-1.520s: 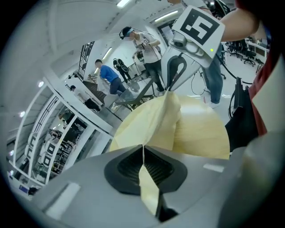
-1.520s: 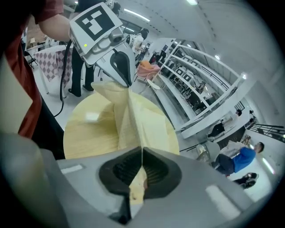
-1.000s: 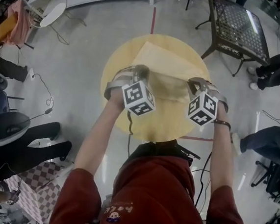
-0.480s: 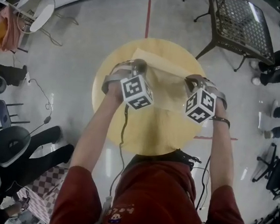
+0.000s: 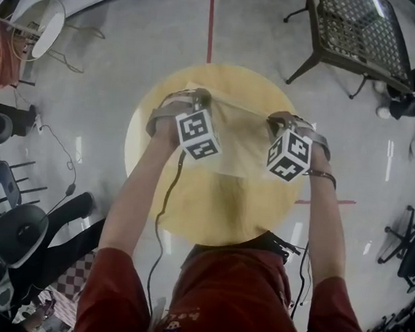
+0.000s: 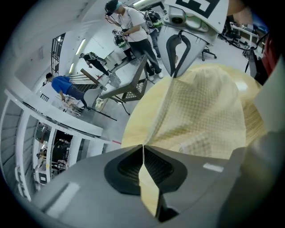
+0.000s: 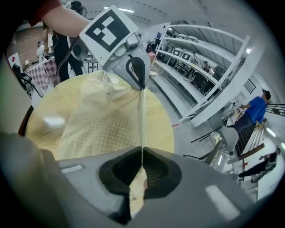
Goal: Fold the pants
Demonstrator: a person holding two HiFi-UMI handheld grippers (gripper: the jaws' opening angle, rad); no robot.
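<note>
The left gripper (image 6: 143, 151) pinches one edge of the yellow pants (image 5: 241, 139) tight between its jaws. The right gripper (image 7: 142, 156) pinches the other edge tight too. The cloth is pulled straight between them, and the rest of it lies on the round table (image 5: 140, 144).

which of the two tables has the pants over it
The round yellow table in the middle of the head view, where the pants spread out. The dark mesh-topped table at the top right stands apart and carries no cloth.
</note>
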